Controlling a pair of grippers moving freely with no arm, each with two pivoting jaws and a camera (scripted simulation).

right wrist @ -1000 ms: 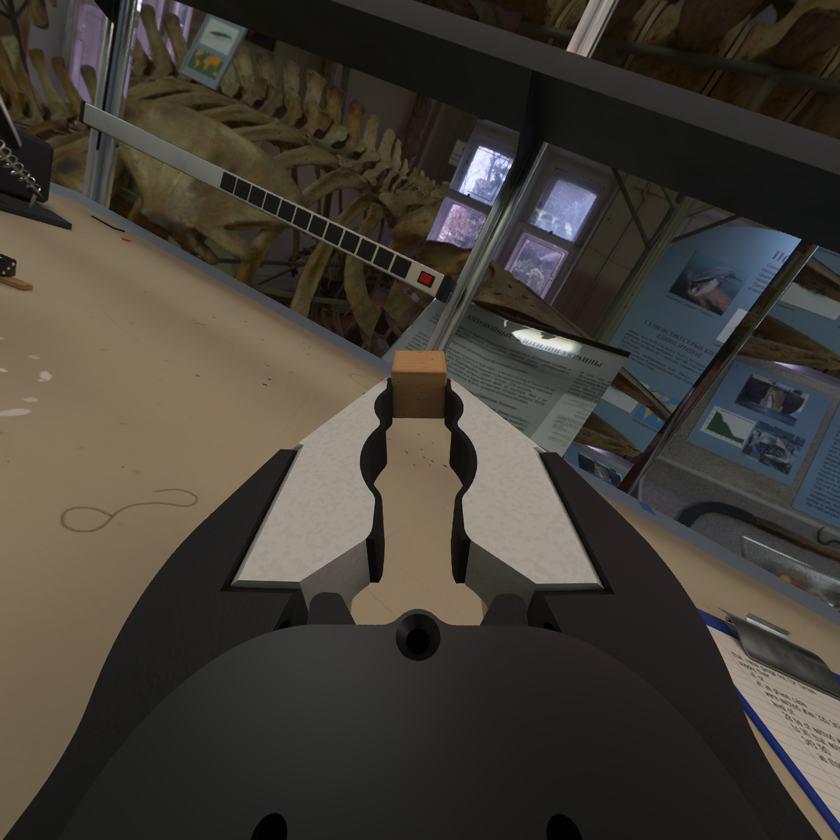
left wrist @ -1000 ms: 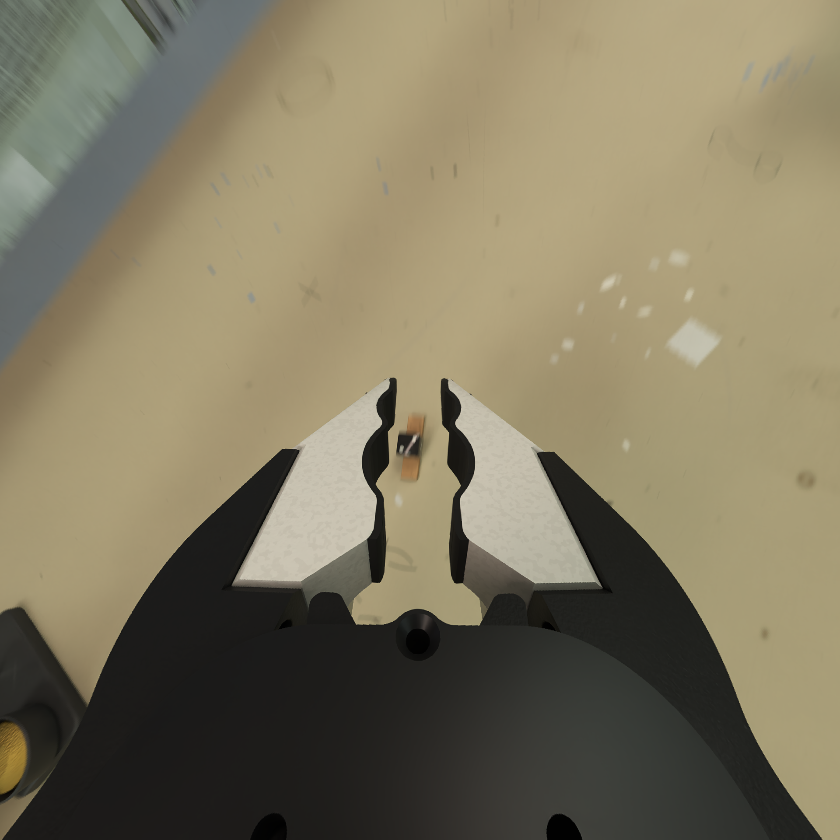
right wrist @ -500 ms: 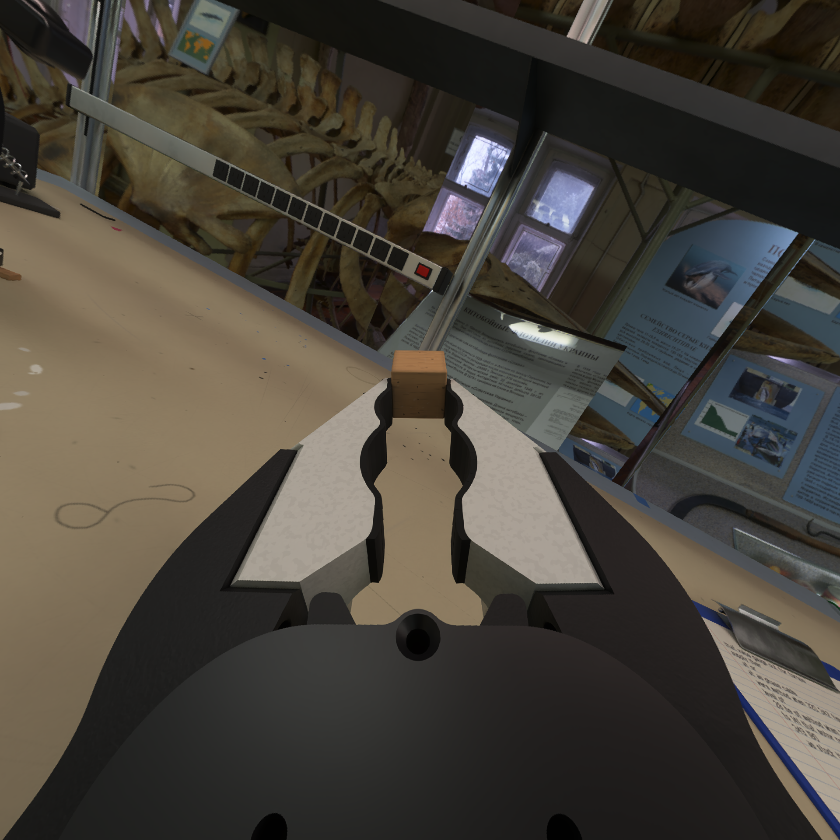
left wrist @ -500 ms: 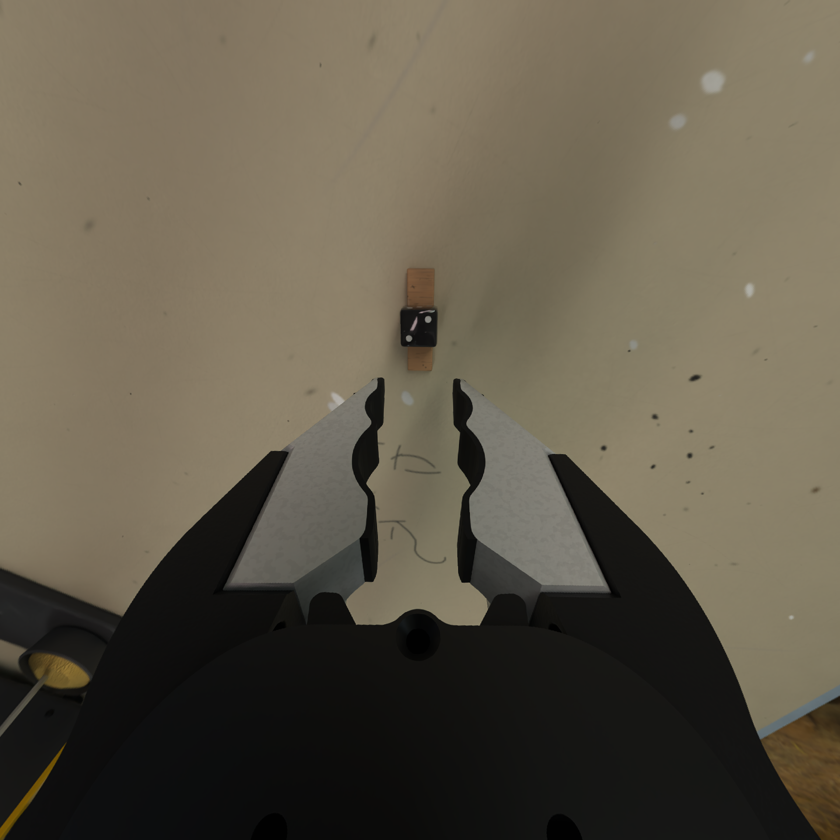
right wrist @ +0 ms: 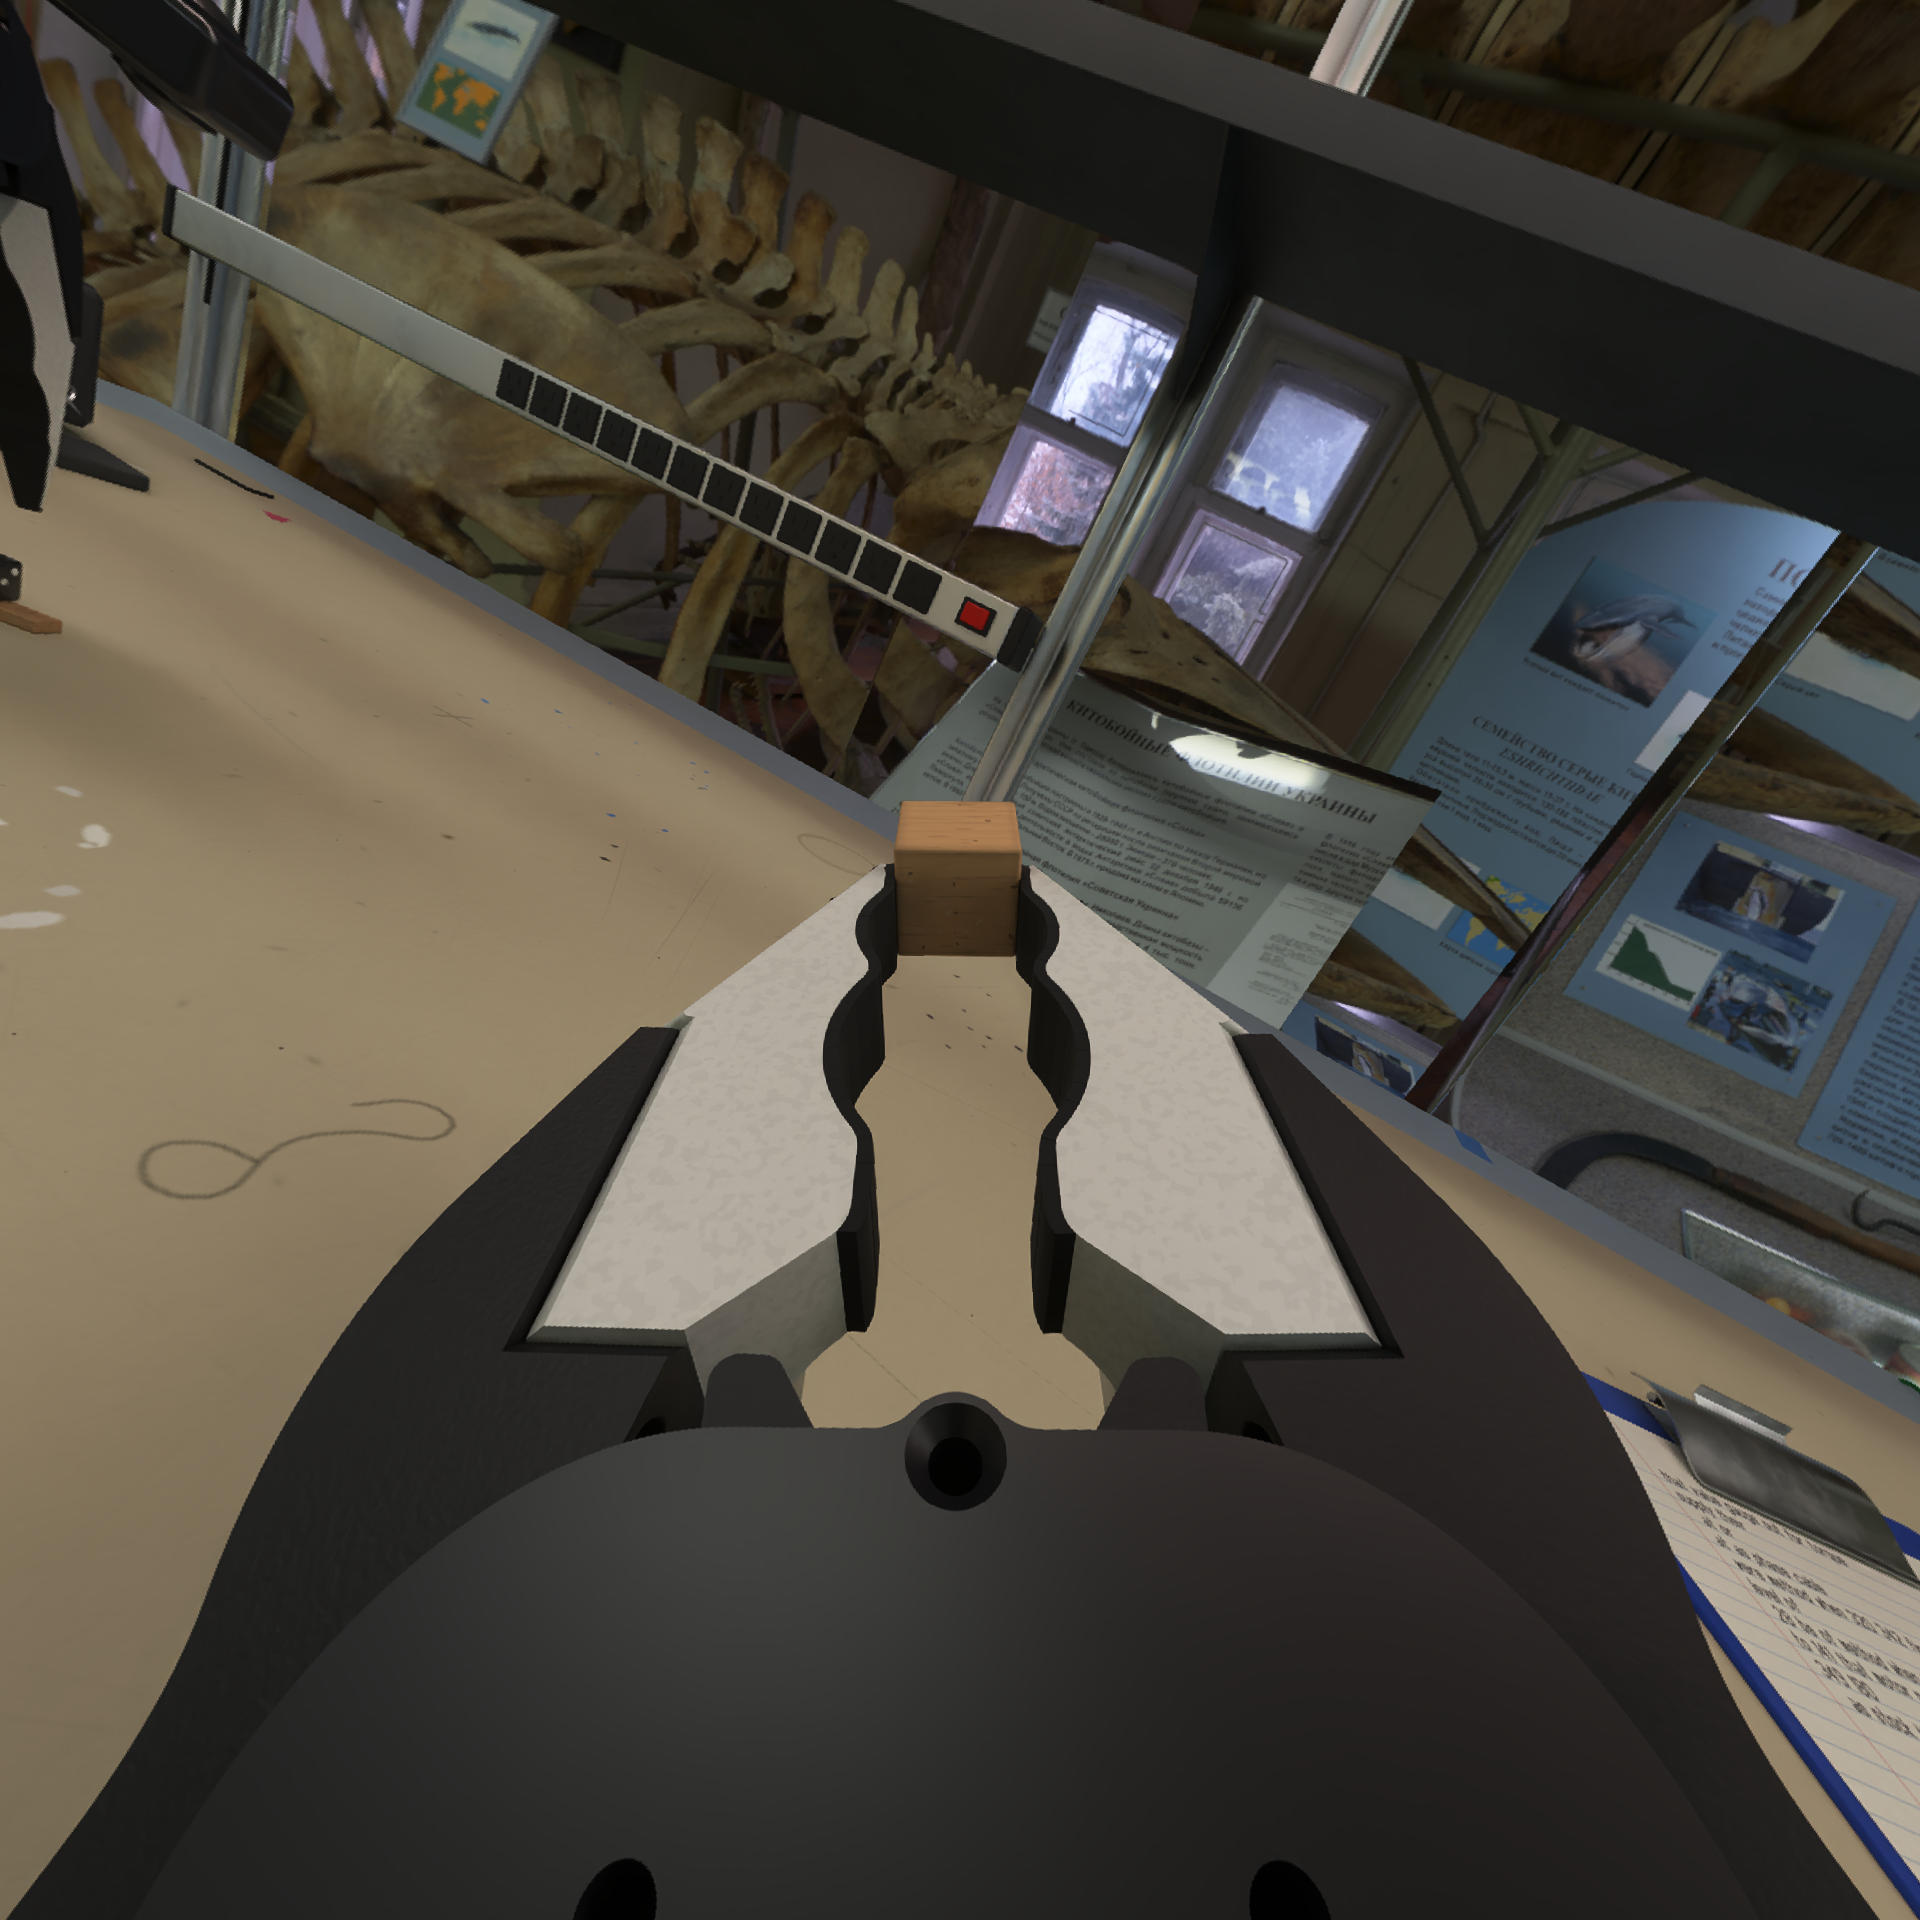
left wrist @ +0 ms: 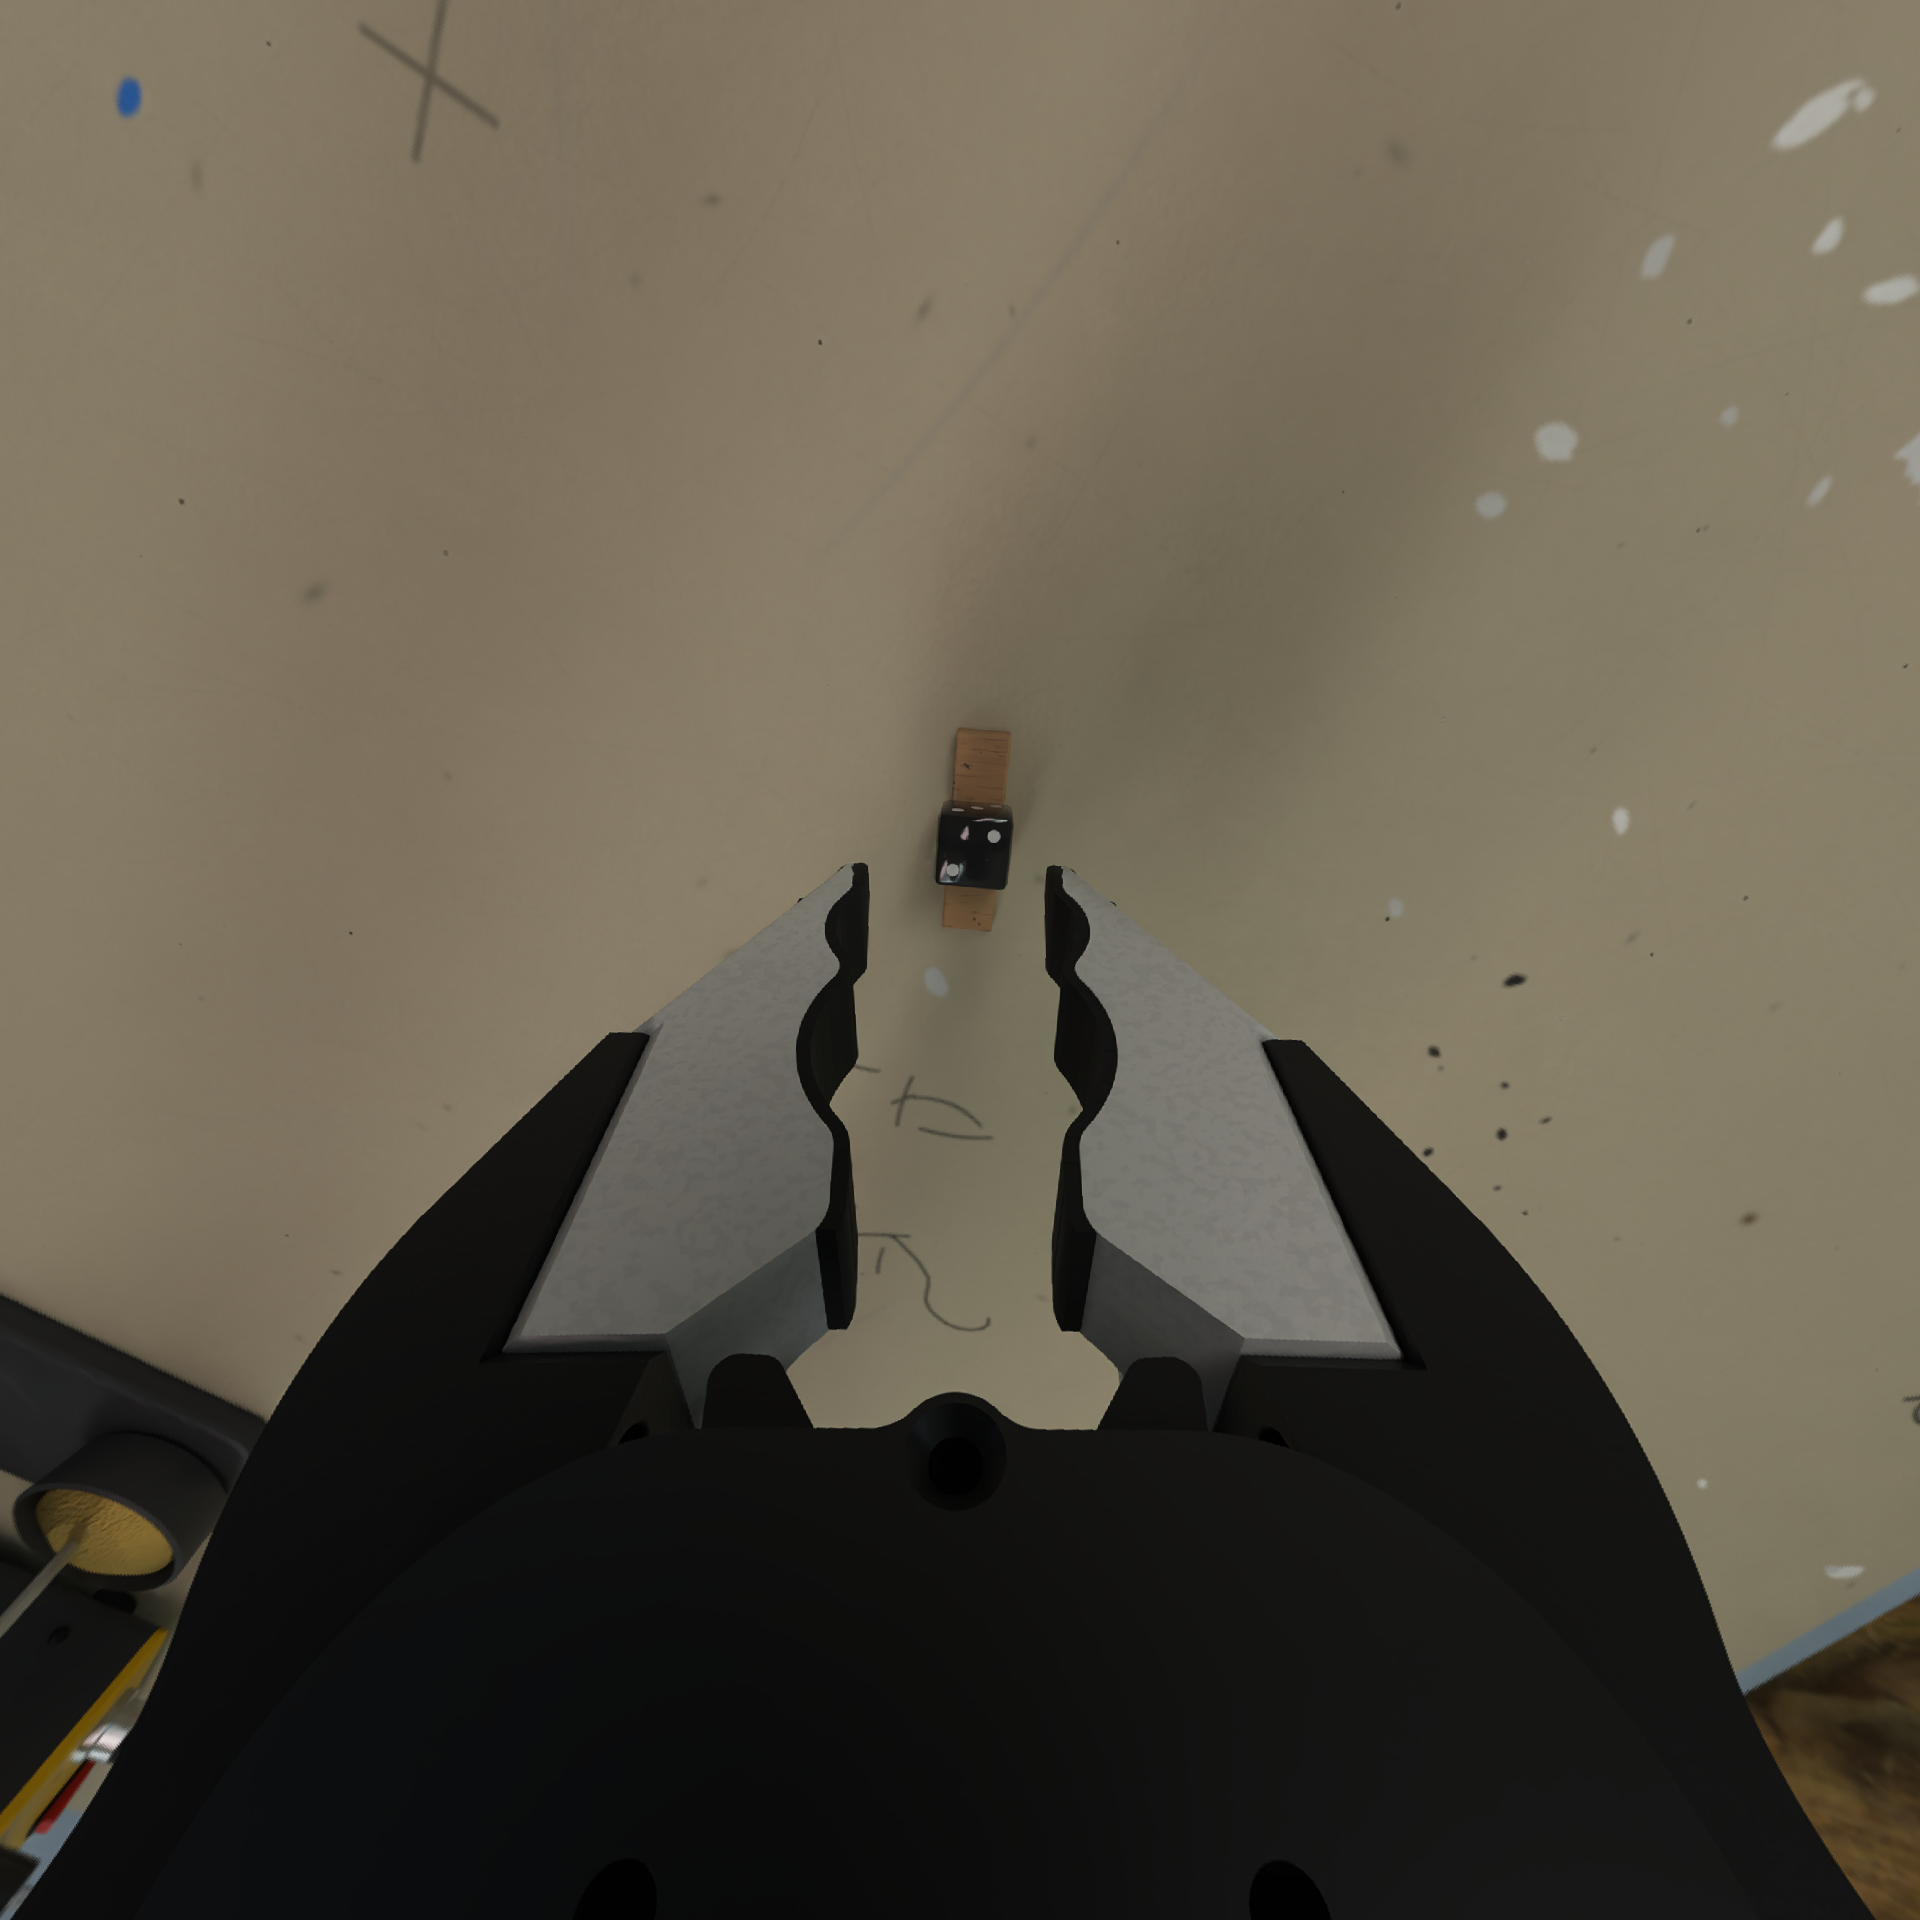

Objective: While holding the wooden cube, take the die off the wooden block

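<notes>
A black die [left wrist: 974,858] with white pips sits on a thin flat wooden block [left wrist: 981,764] on the tan table. My left gripper [left wrist: 953,883] is open and points down at them, its fingertips level with the die's near edge, well above it. My right gripper [right wrist: 956,883] is shut on a wooden cube [right wrist: 956,878] held at the fingertips above the table. In the right wrist view the die [right wrist: 8,577] and the block [right wrist: 31,620] show at the far left edge, with the left gripper [right wrist: 26,312] above them.
A clipboard [right wrist: 1808,1621] with lined paper lies at the right near the table edge. A power strip [right wrist: 623,436] hangs behind the table. A black device with a yellow disc [left wrist: 94,1538] sits at the lower left. The table's edge [left wrist: 1829,1662] runs at the lower right.
The left gripper has swung from a blurred slanted view to looking straight down, then moved closer to the die, and its jaws have widened. The right gripper keeps the cube, drifting slightly.
</notes>
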